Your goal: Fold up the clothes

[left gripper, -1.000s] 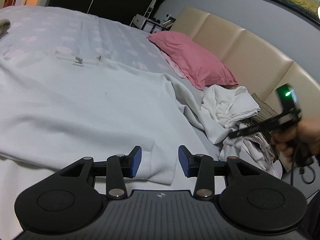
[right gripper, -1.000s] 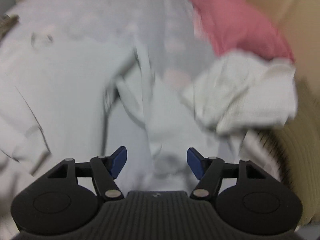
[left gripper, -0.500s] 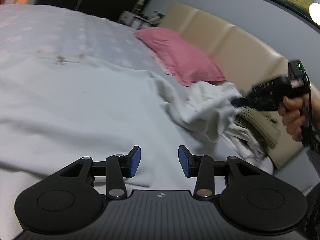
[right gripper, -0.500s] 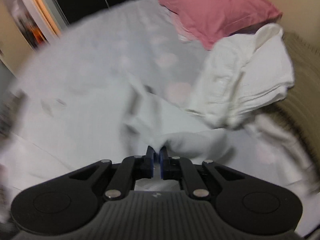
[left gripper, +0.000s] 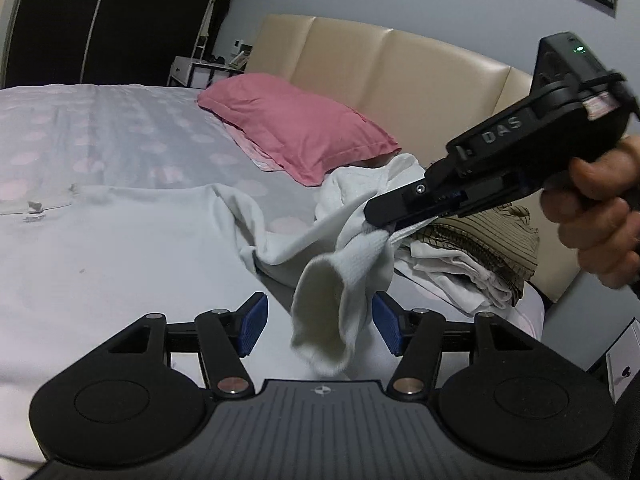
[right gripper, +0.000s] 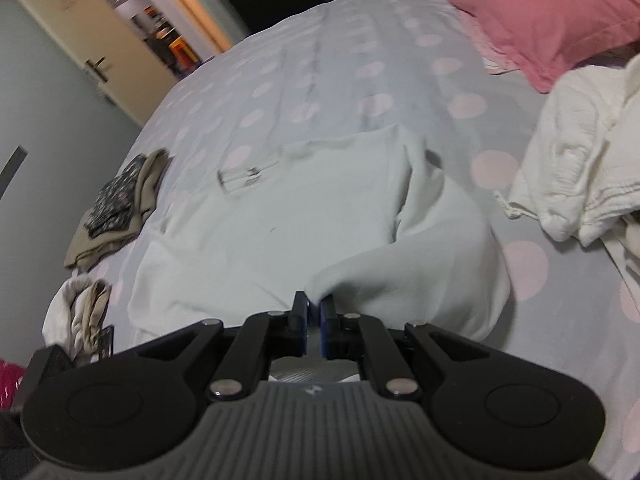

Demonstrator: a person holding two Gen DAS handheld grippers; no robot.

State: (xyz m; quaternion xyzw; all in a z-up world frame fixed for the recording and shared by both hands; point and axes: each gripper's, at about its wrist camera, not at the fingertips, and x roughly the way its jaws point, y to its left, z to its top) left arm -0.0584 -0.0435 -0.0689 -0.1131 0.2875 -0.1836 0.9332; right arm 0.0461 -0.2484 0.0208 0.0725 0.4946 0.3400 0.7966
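Observation:
A white sweatshirt [left gripper: 100, 248] lies spread flat on the dotted bedspread [left gripper: 120, 140]. My right gripper [left gripper: 380, 226], held by a hand [left gripper: 600, 216], is shut on its sleeve and holds it up off the bed. The sleeve's open cuff [left gripper: 328, 316] hangs down between the blue pads of my left gripper [left gripper: 320, 322]. The left jaws are opening and the pads do not press the cuff. In the right wrist view, the right gripper [right gripper: 314, 312] pinches a fold of the sweatshirt [right gripper: 280, 232], with the sleeve rising to its fingertips.
A pink pillow [left gripper: 296, 128] leans by the beige headboard [left gripper: 400, 72]. A heap of white and striped clothes [left gripper: 472, 252] sits at the bed's right edge. Folded garments [right gripper: 120, 204] lie at the left side of the bed, near an open door [right gripper: 92, 40].
The right gripper shut on the sleeve and lifted it. The left gripper swung right toward the headboard, its jaws widened, and the cuff now hangs between them.

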